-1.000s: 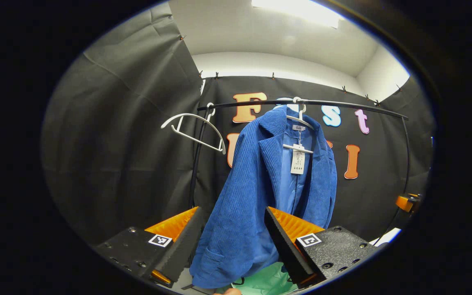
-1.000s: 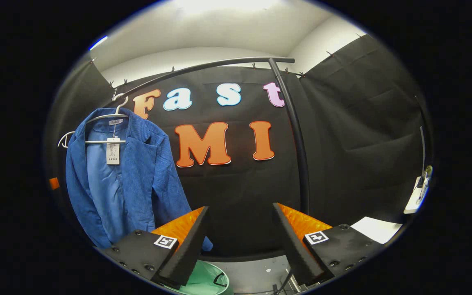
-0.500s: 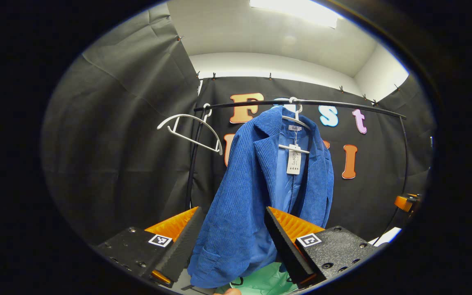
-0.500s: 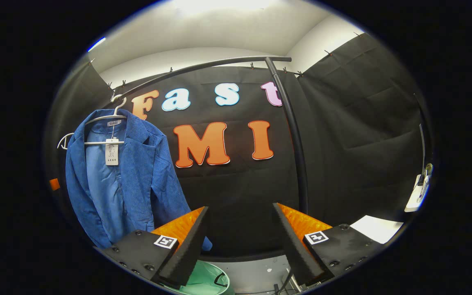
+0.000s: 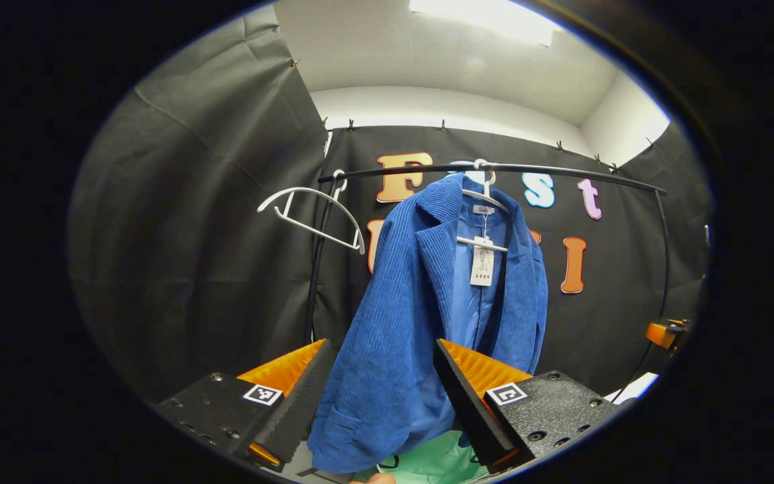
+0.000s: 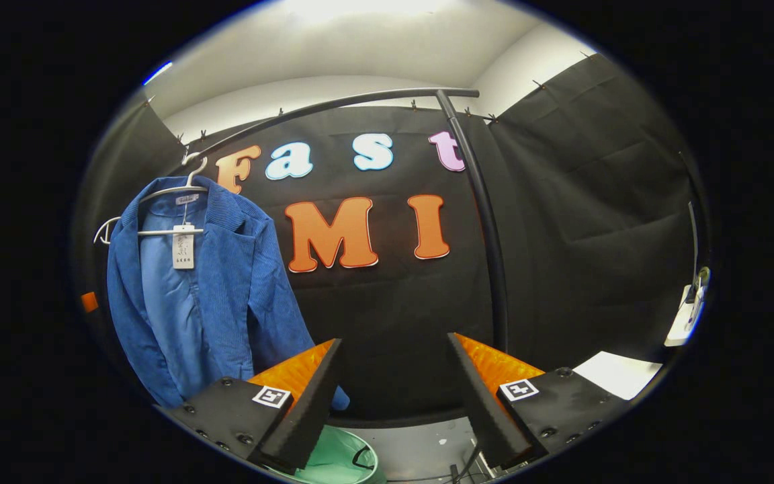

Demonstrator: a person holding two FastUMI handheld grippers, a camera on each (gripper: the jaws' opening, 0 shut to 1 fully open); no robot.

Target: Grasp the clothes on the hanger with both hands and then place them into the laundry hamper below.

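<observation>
Blue jacket (image 5: pixel 420 323) barely lower than before

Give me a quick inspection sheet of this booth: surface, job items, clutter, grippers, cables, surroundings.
Surface: pale floor under the rail.
Job's things: blue jacket on a white hanger, on the black rail; green hamper below.
Clutter: spare white hanger, bare, at the rail's end.
Grippers: left gripper open, jacket behind its gap, not gripped; right gripper open, beside the jacket.
Cables: dark cable on the floor.
Surroundings: black cloth walls, ceiling light.
</observation>
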